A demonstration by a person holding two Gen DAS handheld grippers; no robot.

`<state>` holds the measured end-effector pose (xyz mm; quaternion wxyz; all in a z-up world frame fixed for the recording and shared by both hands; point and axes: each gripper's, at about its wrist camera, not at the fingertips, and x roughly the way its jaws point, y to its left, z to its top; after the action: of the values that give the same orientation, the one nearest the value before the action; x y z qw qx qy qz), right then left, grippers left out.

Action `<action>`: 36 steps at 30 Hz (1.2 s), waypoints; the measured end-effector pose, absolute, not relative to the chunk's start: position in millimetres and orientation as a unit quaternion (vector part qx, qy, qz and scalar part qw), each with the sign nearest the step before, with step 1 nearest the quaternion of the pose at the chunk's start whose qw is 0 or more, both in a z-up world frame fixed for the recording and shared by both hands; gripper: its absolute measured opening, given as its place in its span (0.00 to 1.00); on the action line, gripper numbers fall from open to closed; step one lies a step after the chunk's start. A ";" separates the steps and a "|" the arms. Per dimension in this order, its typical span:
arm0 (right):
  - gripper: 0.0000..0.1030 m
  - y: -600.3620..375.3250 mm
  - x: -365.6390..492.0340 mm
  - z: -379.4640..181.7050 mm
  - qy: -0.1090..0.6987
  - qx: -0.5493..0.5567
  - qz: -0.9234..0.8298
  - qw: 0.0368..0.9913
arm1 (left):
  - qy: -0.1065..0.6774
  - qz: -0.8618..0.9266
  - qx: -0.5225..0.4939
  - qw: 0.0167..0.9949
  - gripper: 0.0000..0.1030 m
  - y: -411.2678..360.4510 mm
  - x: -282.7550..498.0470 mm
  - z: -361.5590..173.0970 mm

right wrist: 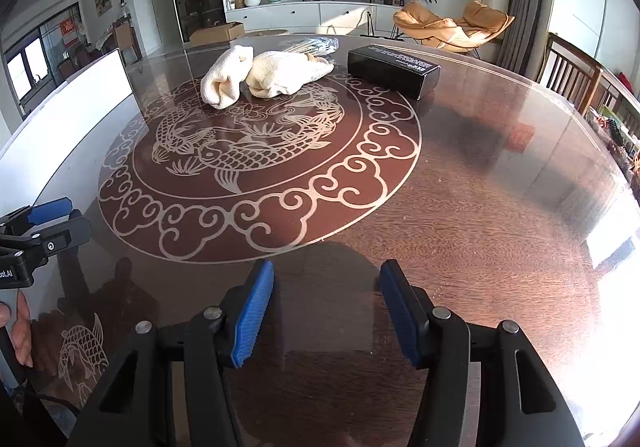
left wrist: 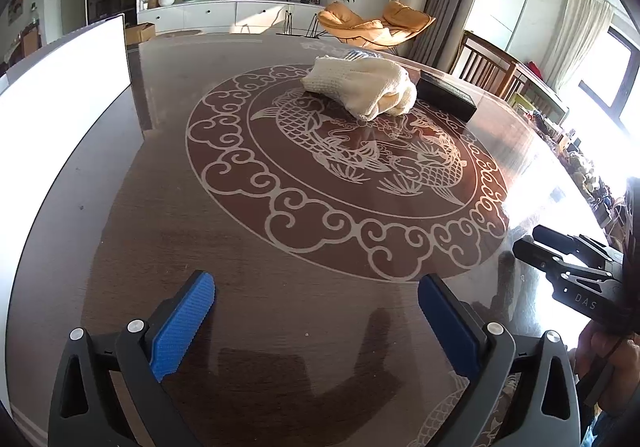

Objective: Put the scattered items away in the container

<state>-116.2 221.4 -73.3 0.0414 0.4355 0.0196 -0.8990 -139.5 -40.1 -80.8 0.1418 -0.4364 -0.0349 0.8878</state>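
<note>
Two rolled cream cloths [right wrist: 226, 77] [right wrist: 286, 77] lie on the far side of the round table, seen as one heap of cream cloth [left wrist: 360, 87] in the left wrist view. A black box [right wrist: 392, 69] [left wrist: 446, 97] sits to their right, and a clear plastic packet [right wrist: 316, 43] lies just behind them. A tall white container [left wrist: 64, 95] [right wrist: 80, 103] stands at the table's left edge. My left gripper [left wrist: 316, 283] [right wrist: 76, 213] hangs wide open over the near table, holding nothing. My right gripper [right wrist: 326, 271] [left wrist: 530, 239] is open beside it, also holding nothing.
The dark glass-topped table [right wrist: 480, 207] carries a fish pattern at its centre. Wooden chairs [right wrist: 572, 75] stand at its far right edge. A person's hand [right wrist: 20, 331] holds the left gripper's handle. Strong sunlight glares off the table's right side.
</note>
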 end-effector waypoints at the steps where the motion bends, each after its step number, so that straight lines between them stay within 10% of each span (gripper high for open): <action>1: 0.56 221.1 -116.4 -73.4 0.021 0.436 -0.899 0.040 | -0.033 0.888 -0.437 0.141 1.00 -39.4 -139.5 -80.9; 36: 0.71 216.5 -117.5 -76.1 0.024 0.441 -0.896 0.049 | -0.018 0.888 -0.440 0.135 1.00 -36.2 -141.4 -81.0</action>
<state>-117.5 216.5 -76.1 0.0494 0.4406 0.0239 -0.8960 -141.4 -36.2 -81.0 0.1346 -0.4403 -0.0183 0.8875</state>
